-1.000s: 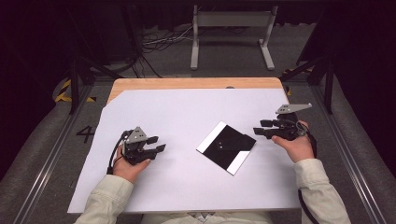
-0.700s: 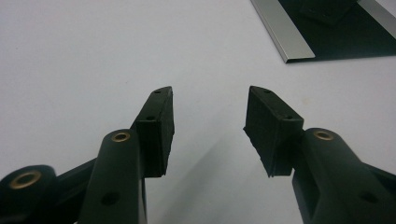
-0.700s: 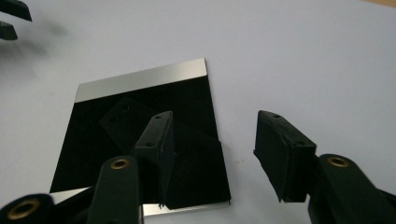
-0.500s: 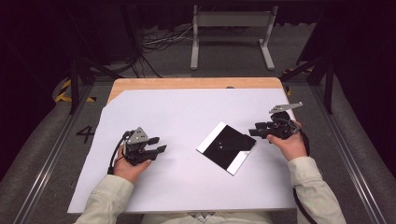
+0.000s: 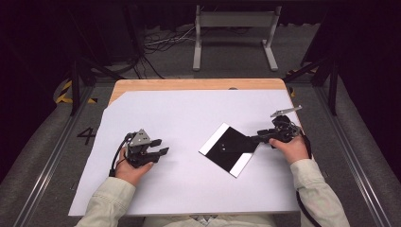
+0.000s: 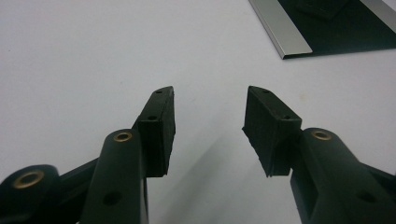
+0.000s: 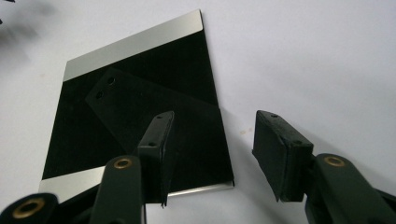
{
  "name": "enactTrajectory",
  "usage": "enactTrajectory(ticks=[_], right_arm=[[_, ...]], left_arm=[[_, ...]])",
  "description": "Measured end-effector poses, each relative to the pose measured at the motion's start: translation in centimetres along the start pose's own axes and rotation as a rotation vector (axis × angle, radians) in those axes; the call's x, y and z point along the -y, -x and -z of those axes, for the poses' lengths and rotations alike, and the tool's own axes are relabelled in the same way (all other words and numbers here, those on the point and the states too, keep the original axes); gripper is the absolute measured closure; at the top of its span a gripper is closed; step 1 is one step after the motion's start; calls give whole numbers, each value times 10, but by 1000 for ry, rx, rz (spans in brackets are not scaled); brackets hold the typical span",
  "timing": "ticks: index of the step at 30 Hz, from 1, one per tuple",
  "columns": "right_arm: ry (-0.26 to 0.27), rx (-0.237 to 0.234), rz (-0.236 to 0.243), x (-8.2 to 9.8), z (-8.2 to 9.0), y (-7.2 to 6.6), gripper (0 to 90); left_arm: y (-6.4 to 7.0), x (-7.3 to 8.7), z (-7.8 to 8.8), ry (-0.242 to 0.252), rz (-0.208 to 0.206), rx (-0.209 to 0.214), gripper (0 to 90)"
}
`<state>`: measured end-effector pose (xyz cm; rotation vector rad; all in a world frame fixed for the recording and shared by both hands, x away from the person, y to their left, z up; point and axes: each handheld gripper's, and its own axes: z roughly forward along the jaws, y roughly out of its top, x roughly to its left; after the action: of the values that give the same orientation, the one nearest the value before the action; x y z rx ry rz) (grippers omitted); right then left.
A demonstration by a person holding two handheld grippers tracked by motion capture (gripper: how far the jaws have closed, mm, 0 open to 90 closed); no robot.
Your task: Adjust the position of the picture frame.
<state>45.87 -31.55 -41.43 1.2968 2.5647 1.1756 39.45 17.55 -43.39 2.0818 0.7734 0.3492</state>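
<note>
A flat black square plate with two silver edge strips lies tilted on the white sheet, right of centre. A flat black tab with two holes rests on the plate. My right gripper is low at the plate's right corner, open. In the right gripper view, my right gripper has its left jaw over that corner and its right jaw over bare sheet. My left gripper sits on the sheet at the left, open and empty. In the left gripper view, my left gripper faces the plate, which lies far off.
The sheet covers a wooden table whose far edge shows at the back. Beyond it stand a grey metal frame and floor cables. Dark rails run along both sides of the table.
My right gripper has moved left and down from the sheet's right side to the plate's right corner. The left gripper and the plate have stayed in place.
</note>
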Motion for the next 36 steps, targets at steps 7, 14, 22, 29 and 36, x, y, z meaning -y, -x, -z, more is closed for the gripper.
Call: enactTrajectory(ticks=[7,14,22,29,36], right_arm=[[-34,-19,-13,3,-2,2,513],[-44,-28,-12,3,-2,1,547],[-54,-37,-18,5,-1,2,575],[-67,-41,-18,5,-3,1,578],[-87,-42,-16,7,-4,0,573]], left_arm=[[0,0,0,0,-1,1,538],[0,0,0,0,0,-1,537],[0,0,0,1,0,2,537],[0,0,-1,1,0,2,536],[0,0,-1,0,4,5,534]])
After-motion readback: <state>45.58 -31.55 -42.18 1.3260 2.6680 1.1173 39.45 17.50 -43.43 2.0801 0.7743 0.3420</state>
